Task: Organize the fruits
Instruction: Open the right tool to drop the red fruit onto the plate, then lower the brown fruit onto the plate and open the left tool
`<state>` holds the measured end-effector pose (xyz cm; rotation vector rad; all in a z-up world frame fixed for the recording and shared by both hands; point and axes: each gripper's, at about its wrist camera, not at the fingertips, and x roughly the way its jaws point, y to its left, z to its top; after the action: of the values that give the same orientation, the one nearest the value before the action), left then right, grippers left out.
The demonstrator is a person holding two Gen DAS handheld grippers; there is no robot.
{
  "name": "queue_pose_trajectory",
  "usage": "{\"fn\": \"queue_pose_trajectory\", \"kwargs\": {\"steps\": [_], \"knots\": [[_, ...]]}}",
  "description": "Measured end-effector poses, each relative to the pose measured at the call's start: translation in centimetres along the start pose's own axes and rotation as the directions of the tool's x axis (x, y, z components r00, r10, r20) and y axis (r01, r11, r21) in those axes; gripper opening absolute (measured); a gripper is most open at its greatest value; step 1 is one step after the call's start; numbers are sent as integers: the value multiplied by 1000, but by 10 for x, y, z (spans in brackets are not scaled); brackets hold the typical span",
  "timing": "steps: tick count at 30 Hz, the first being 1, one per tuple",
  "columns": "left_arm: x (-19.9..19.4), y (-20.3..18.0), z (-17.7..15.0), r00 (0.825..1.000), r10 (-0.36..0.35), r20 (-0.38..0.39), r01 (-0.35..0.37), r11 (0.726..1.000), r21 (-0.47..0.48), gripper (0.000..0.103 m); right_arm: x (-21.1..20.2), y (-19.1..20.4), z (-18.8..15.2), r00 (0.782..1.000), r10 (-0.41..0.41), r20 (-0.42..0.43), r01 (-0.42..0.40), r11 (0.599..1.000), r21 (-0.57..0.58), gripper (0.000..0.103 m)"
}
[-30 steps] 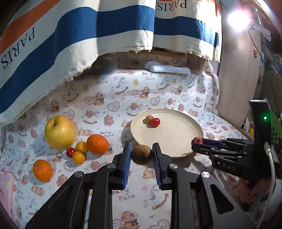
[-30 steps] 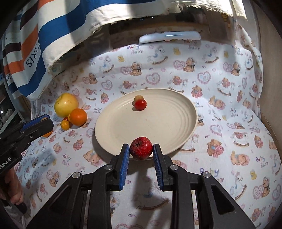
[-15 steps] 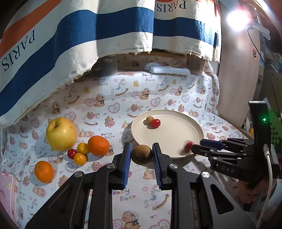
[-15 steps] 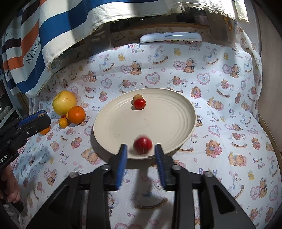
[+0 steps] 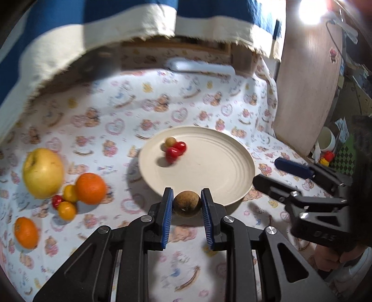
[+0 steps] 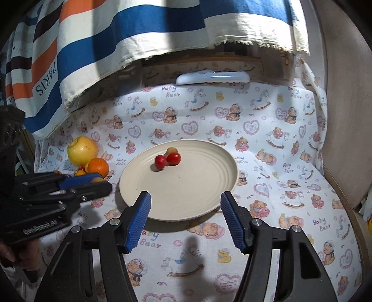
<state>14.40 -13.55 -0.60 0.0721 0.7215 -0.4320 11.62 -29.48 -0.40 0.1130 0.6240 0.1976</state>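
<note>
While the right gripper [image 6: 184, 218] has just been opening and now gapes empty at the plate's [image 6: 209, 199] near rim, its red fruit [image 6: 160, 161] sits upper centre; the left gripper [image 5: 187, 204] pinches a brown fruit [image 5: 186, 202], apparently bound there too.

A desk [image 6: 290, 162] draped in a pale cloth printed with bears and hearts [image 5: 130, 109] — above it hangs a striped blue, white and orange fabric [image 6: 139, 30]. A wooden panel [image 5: 309, 76] stands at right beneath a glaring lamp [image 5: 311, 11].
</note>
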Motion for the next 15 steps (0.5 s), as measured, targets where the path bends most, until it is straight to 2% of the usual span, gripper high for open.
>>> {"fn": "queue_pose_trajectory", "kwargs": {"steps": [5,15], "knots": [[29,-2,4,997,-27,-79,27,1000,-7,23,0,-9,2,1000,5,-8,-4,999,43,64],[41,-2,6,996,-14,-83,15,1000,11,23,1,-10,0,1000,15,-20,-14,999,48,64]]}}
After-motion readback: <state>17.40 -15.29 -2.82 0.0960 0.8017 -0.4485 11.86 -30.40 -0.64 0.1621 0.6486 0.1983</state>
